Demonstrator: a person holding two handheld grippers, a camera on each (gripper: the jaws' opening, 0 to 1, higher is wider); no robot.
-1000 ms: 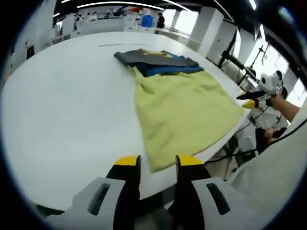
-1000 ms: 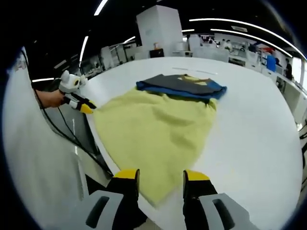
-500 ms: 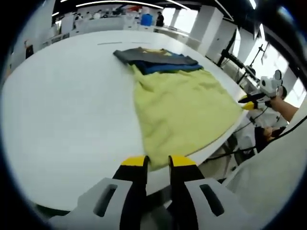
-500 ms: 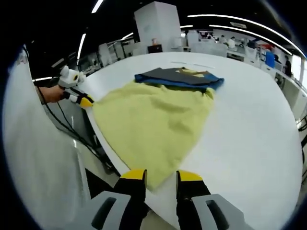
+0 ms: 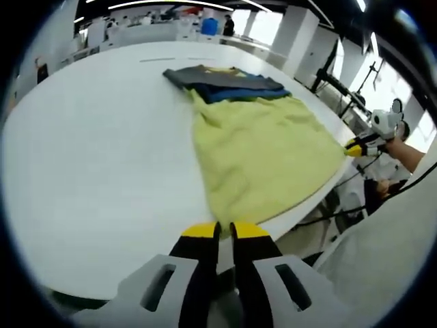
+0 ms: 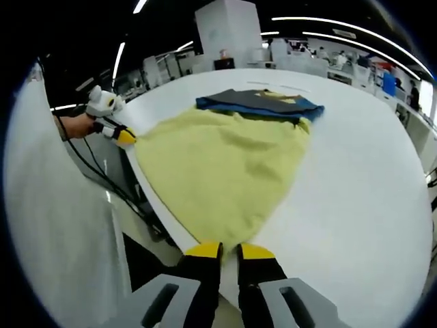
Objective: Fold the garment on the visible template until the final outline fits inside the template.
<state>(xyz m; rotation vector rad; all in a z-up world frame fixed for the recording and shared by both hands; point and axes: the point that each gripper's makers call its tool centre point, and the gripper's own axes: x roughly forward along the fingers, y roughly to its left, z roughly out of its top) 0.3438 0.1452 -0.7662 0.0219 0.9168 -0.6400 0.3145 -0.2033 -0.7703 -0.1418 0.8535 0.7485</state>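
A yellow garment (image 5: 263,154) lies spread flat on the white table (image 5: 95,157), one side along the table's near edge. My left gripper (image 5: 224,229) is shut on its near corner, the cloth pinched between the yellow tips. In the right gripper view the same yellow garment (image 6: 218,167) runs away from my right gripper (image 6: 229,249), which is shut on another corner at the table edge. The right gripper (image 5: 360,146) also appears at the far corner in the left gripper view, and the left gripper (image 6: 121,135) at the left in the right gripper view.
A stack of folded grey and blue clothes (image 5: 225,80) lies at the garment's far end, also seen as a folded stack (image 6: 263,102). The table edge (image 6: 153,212) drops to the floor, with cables (image 6: 102,184) hanging there. A person's white sleeve (image 5: 389,253) is close by.
Both grippers have gone from open to shut on the garment's corners, each moving forward to its corner. The garment itself lies where it was.
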